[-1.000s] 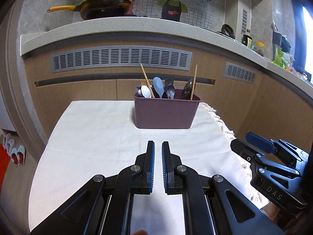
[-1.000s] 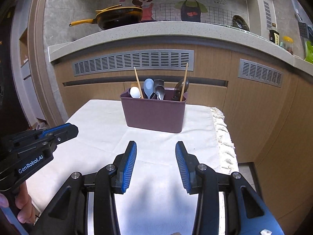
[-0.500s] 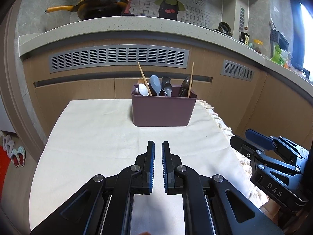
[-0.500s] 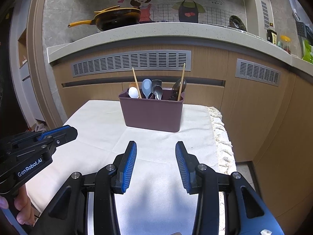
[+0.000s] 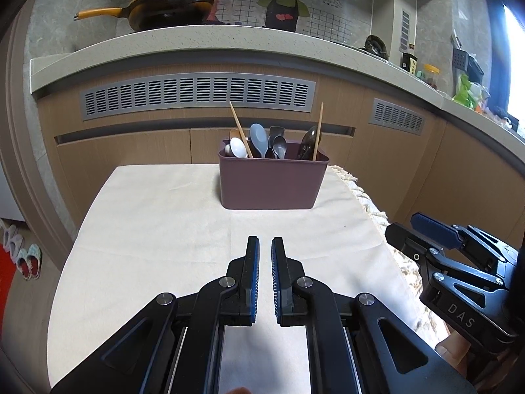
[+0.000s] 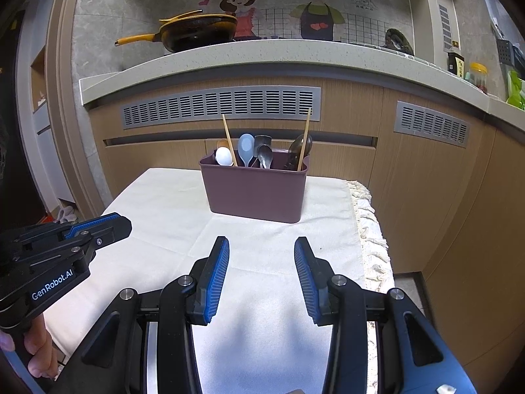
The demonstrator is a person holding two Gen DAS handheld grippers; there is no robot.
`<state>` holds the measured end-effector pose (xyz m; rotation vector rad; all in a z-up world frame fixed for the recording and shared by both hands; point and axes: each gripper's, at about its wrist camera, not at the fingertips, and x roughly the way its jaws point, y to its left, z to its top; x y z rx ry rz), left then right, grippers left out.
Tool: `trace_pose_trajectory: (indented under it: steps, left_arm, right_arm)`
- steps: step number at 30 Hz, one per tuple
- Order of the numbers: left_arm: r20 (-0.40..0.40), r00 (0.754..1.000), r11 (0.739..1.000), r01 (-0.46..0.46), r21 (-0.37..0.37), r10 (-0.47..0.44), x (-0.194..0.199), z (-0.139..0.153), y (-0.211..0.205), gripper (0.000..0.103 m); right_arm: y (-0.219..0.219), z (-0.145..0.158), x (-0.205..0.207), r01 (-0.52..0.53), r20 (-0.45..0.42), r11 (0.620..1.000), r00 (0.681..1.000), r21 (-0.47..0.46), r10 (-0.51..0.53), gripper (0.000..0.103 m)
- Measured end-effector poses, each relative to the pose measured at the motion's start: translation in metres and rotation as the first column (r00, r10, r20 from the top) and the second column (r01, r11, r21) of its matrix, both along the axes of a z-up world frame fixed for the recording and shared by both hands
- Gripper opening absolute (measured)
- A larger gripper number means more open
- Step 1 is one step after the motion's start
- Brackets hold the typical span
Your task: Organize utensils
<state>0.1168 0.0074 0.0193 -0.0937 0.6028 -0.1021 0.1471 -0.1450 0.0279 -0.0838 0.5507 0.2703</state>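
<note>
A maroon utensil holder stands at the far middle of a table with a cream cloth. It holds several spoons and two wooden chopsticks, all upright. My left gripper is shut and empty, above the cloth's near part, well short of the holder. My right gripper is open and empty, also short of the holder. Each gripper shows in the other's view: the right one at the right, the left one at the left.
A curved kitchen counter with wooden cabinets stands just behind the table. A yellow-handled pan sits on it. The cloth's fringed edge hangs at the table's right side. Slippers lie on the floor at the left.
Both grippers have pulled back and risen a little from the holder, which looks slightly smaller. Their jaws have not changed.
</note>
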Motion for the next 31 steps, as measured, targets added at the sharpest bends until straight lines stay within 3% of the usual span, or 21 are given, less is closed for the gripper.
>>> trace_pose_trajectory:
  steps: [31]
  left_arm:
    - [-0.024, 1.0, 1.0, 0.008, -0.008, -0.008, -0.0014, -0.0061, 0.0032, 0.008]
  right_arm:
    - [-0.0027, 0.0018, 0.0011, 0.017, 0.006, 1.0, 1.0, -0.006, -0.017, 0.039]
